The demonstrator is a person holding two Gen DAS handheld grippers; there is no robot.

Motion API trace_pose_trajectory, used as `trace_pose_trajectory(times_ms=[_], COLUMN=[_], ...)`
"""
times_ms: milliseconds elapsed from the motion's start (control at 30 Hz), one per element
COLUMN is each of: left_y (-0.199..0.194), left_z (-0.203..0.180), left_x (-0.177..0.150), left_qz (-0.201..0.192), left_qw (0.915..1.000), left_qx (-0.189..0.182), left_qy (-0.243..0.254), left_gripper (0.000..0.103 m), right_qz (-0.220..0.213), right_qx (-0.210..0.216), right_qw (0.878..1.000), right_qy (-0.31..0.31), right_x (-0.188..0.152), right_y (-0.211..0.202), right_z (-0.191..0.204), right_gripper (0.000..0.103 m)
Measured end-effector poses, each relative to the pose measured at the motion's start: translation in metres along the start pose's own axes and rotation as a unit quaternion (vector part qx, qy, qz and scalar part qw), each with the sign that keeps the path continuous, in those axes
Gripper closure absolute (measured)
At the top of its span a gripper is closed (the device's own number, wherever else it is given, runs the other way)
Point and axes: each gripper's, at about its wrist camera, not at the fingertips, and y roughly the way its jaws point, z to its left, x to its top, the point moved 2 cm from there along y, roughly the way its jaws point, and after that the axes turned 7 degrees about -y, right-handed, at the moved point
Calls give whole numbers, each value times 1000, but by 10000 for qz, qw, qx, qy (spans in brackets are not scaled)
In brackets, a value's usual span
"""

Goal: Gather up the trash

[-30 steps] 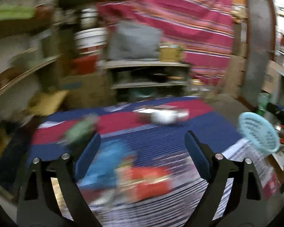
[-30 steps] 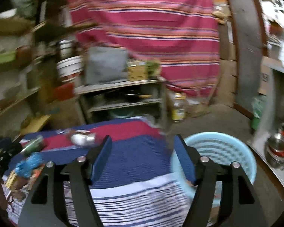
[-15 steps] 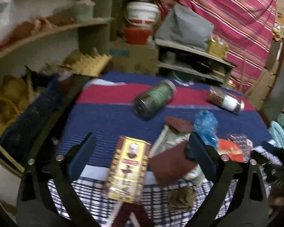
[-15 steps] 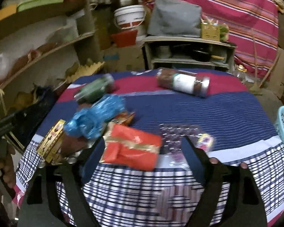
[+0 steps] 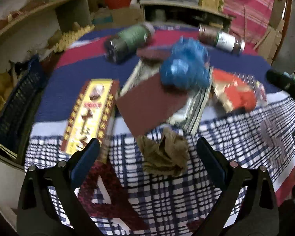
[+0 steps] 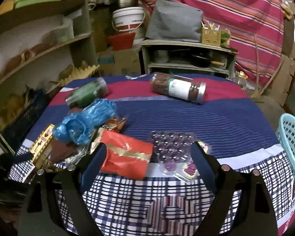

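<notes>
Nearest me, the left tongs (image 5: 147,153) hang spread wide and empty over the checked edge of the cloth-covered counter (image 5: 186,196), with a crumpled brown paper wad (image 5: 163,155) lying right between their tips. The right tongs (image 6: 147,157) are likewise released, holding nothing, framing a red foil wrapper (image 6: 125,157) and, just beside it, a clear blister tray (image 6: 173,147). A little farther in sit a yellow printed box (image 5: 88,116), a dark red card sheet (image 5: 149,106) and a crumpled blue plastic bag (image 6: 84,123) heaped on top of other wrappers. At the far side two jars lie on their sides, a green-filled jar (image 6: 86,94) and a white-labelled jar (image 6: 179,88). The light blue basket (image 6: 293,147) stands off the counter's right edge, and looks like where the trash should go. To do this well, I'd lower each pair squarely over the nearest loose piece, pinch the wad at its bulk and the wrapper by a raised edge, avoiding the cloth.
</notes>
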Motion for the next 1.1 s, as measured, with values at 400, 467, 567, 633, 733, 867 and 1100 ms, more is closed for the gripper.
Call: trace_pose_trajectory(times_ms=[400, 467, 567, 633, 733, 867, 1100], left_y=[-14, -31, -54, -59, -48, -40, -34], left_z=[-6, 1, 18, 22, 18, 20, 18], left_x=[4, 17, 33, 40, 43, 43, 43], left_qz=[-76, -397, -1035, -1299, -1206, -1036, -953], left_qw=[9989, 9982, 9922, 9890, 9911, 9926, 9932], left_qx=[-431, -450, -542, -466, -344, -372, -416], left_qy=[161, 5, -427, -526, -452, -515, -529], left_gripper=[61, 61, 60, 60, 60, 60, 60], right_qz=[-36, -32, -1, 23, 55, 348, 848], right_qx=[77, 94, 179, 271, 317, 532, 459], right_qw=[10000, 10000, 9998, 9994, 9980, 9951, 9938], right_qy=[16, 5, -58, -222, -551, -754, -558], right_x=[0, 1, 2, 1, -1, -5, -14], right_y=[-3, -2, 1, 4, 13, 35, 64], right_z=[-5, -3, 7, 19, 38, 57, 60], right_gripper=[17, 17, 17, 16, 15, 15, 15])
